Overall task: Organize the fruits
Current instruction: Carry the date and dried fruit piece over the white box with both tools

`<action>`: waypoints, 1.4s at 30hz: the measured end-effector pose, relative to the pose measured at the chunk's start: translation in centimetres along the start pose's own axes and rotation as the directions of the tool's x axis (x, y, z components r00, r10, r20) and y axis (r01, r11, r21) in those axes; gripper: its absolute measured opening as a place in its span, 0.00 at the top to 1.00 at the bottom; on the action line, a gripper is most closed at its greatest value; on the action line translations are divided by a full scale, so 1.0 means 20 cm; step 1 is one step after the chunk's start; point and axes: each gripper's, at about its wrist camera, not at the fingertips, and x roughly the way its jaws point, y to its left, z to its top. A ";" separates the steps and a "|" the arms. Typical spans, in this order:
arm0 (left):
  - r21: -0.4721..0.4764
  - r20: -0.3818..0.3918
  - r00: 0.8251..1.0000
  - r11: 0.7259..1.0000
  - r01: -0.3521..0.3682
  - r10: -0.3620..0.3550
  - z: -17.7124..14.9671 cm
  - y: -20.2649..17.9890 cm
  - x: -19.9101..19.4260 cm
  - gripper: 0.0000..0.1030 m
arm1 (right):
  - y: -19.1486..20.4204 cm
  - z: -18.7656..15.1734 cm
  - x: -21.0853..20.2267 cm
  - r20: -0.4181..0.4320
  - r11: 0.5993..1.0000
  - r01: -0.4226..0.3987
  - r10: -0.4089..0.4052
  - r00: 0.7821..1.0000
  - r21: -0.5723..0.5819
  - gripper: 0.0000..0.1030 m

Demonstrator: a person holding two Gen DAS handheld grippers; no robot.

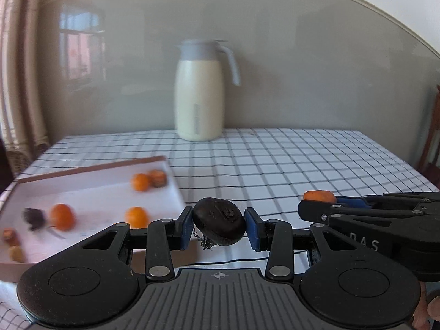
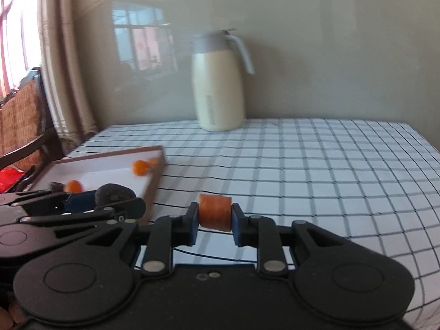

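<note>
Left gripper [image 1: 218,227] pinches a dark wrinkled fruit [image 1: 219,221] just off the tray's near right corner | right gripper [image 2: 214,221] clamps an orange chunk [image 2: 215,212] above the checked cloth [image 2: 316,170] | tray [image 1: 174,184] of tangerines [image 1: 140,182] lies left | thermos jug [image 1: 199,93] far back | risk: the round fruit could twist out of those flat pads.

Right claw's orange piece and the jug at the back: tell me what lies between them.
Nothing but bare checked tablecloth. In the right wrist view, the orange piece in the right claw faces the cream jug across open cloth.
</note>
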 end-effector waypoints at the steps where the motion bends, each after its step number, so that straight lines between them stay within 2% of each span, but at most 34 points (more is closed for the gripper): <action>1: -0.008 0.005 1.000 1.000 -0.014 0.014 0.00 0.04 -0.02 0.61 | 0.04 0.01 0.00 0.002 1.000 -0.016 0.016 1.000 -0.010 0.85; 12: -0.106 0.045 0.984 0.980 -0.167 0.172 0.02 0.46 -0.19 0.61 | 0.43 0.10 0.06 0.025 0.981 -0.162 0.166 0.986 -0.107 0.85; 19: -0.145 0.057 0.971 0.965 -0.221 0.231 0.04 0.63 -0.23 0.61 | 0.61 0.16 0.08 0.040 0.965 -0.212 0.221 0.975 -0.151 0.85; 31: -0.173 0.078 0.955 0.947 -0.270 0.286 0.09 0.82 -0.23 0.61 | 0.78 0.24 0.14 0.068 0.953 -0.236 0.252 0.965 -0.188 0.85; 42: -0.181 0.061 0.952 0.941 -0.287 0.301 0.10 0.91 -0.13 0.61 | 0.78 0.27 0.26 0.068 0.959 -0.218 0.233 0.970 -0.179 0.85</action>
